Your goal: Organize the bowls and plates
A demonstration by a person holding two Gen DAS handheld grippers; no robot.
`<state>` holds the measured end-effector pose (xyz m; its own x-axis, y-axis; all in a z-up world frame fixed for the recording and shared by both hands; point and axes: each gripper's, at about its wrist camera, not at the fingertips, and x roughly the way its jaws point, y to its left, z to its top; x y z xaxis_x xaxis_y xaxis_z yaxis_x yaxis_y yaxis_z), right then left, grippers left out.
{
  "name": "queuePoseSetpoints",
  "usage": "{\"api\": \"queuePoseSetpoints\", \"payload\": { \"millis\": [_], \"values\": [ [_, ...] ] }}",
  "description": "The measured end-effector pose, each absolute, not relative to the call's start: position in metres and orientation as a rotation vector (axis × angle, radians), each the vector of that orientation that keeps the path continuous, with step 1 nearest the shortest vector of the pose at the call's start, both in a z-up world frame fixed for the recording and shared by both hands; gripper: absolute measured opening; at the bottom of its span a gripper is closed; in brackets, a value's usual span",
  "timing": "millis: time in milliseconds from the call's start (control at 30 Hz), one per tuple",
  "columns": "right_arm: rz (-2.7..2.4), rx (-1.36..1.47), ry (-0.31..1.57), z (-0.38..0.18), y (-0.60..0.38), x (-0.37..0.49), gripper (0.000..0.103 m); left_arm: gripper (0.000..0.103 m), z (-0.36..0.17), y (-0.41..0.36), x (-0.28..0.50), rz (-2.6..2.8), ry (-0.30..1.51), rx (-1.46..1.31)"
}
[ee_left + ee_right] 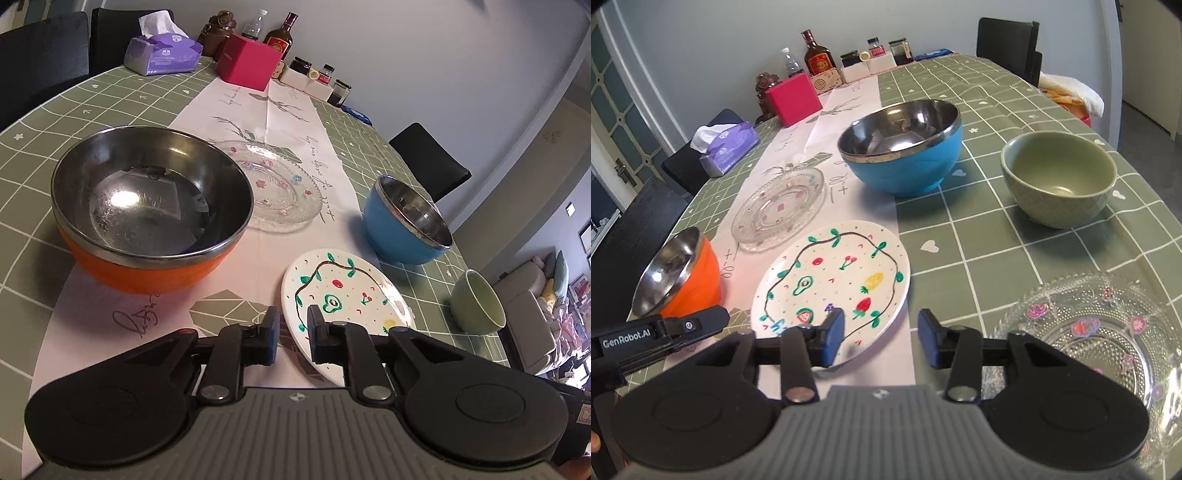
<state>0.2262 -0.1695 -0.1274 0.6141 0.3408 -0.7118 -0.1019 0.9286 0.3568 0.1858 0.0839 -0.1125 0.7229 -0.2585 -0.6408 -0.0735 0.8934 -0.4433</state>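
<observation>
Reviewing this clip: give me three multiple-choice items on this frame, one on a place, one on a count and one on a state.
1. Where does the painted plate lie?
A. Mostly on the pale runner
B. Inside the orange bowl
C. Stacked on a glass plate

2. How many bowls are on the table?
A. Two
B. Three
C. Five

3. How does the blue bowl stand?
A. Upside down
B. Upright, with the green bowl inside it
C. Upright and empty

Answers:
1 A: the painted plate rests flat on the pale runner.
2 B: there are an orange bowl, a blue bowl and a green bowl.
3 C: its bare steel inside faces up.
</observation>
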Motion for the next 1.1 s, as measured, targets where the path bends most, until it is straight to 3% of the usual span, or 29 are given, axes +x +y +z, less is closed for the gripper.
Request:
{"api": "queuePoseSetpoints", "payload": {
  "millis": [133,433,967,1100],
  "values": [
    [0.253,0.341,0.902,-0.134,-0.174,0.241,0.049,0.026,-0.119,0.085,0.194,-0.097,0.767,-0.479],
    [0.271,0.437,0.899,-0.142,-0.181,0.260,0.048,0.026,-0.133,0.084,0.210,-0.109,0.773,-0.509],
    [0.282,0.479,0.893,-0.151,-0.191,0.268,0.009,0.017,-0.136,0.072,0.220,-0.086,0.772,-0.465],
    [0.282,0.486,0.898,-0.151,-0.193,0.267,0.008,0.017,-0.136,0.071,0.217,-0.084,0.764,-0.475]
  ]
}}
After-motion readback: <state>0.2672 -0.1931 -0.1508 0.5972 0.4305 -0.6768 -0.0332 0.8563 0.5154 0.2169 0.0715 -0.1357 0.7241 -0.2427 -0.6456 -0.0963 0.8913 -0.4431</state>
